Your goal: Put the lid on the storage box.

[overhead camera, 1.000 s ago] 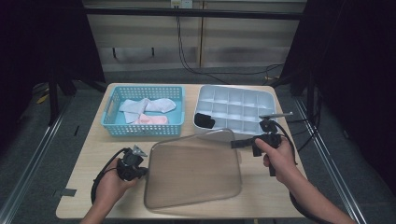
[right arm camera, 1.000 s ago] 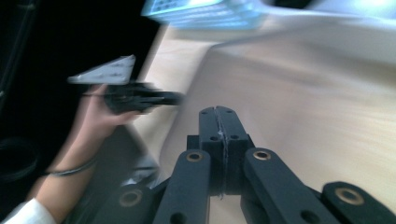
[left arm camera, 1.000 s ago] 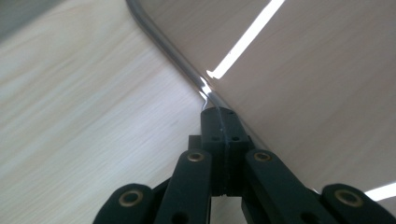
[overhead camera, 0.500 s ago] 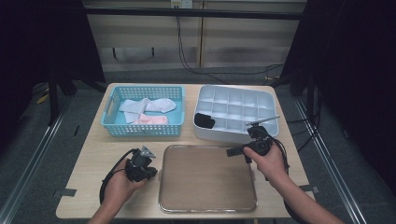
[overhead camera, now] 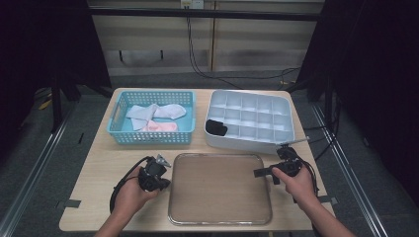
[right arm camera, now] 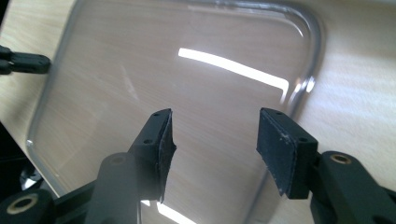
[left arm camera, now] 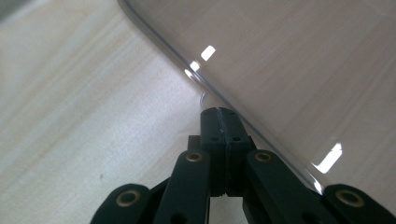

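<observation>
The clear lid (overhead camera: 220,187) lies flat on the near middle of the table (overhead camera: 99,163), in front of the blue basket (overhead camera: 150,138) and the white divided box (overhead camera: 249,143). The left tongs (overhead camera: 160,185) are pressed together at its left rim. The right tongs (right arm camera: 212,149), at its right edge, have just been opening and stand apart above it, gripping nothing.

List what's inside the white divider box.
The box holds one black item in a front-left compartment; the other visible compartments look empty. The front wall hides the floors of the nearest row.
</observation>
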Tool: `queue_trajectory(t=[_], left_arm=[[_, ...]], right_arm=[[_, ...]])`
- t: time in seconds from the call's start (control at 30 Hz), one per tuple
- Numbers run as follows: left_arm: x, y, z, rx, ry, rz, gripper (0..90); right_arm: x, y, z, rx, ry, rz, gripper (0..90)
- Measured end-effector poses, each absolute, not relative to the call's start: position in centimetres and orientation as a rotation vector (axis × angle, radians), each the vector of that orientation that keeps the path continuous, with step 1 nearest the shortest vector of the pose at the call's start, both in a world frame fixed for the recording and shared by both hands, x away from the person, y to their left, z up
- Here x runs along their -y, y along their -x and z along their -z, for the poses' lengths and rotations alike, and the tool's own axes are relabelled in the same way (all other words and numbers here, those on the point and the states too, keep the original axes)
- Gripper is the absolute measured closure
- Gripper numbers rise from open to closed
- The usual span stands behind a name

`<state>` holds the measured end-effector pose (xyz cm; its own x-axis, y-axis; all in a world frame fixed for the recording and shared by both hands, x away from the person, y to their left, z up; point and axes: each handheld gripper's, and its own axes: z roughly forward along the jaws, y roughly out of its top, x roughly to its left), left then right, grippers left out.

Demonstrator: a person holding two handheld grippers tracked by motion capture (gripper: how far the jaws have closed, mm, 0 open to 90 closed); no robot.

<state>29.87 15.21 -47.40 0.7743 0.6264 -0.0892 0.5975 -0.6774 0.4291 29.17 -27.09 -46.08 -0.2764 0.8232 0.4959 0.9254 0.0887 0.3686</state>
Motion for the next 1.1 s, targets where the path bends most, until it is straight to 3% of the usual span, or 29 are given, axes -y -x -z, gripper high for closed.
queue_trajectory(t=[0.2, 0.5, 1.1], left_arm=[[-15.2, -30.0, 46.4, -0.898, -2.484, -0.092, 88.7], [-14.0, -30.3, 46.8, -0.914, -2.531, -0.063, 90.0], [-13.6, -30.3, 46.7, -0.915, -2.567, -0.096, 90.0]], right_arm=[[27.5, -28.7, 47.0, 2.193, 1.791, 0.928, 44.4], [28.5, -28.2, 47.5, 2.171, 1.832, 0.892, 35.0], [28.8, -28.1, 48.3, 1.979, 1.841, 0.885, 34.4]])
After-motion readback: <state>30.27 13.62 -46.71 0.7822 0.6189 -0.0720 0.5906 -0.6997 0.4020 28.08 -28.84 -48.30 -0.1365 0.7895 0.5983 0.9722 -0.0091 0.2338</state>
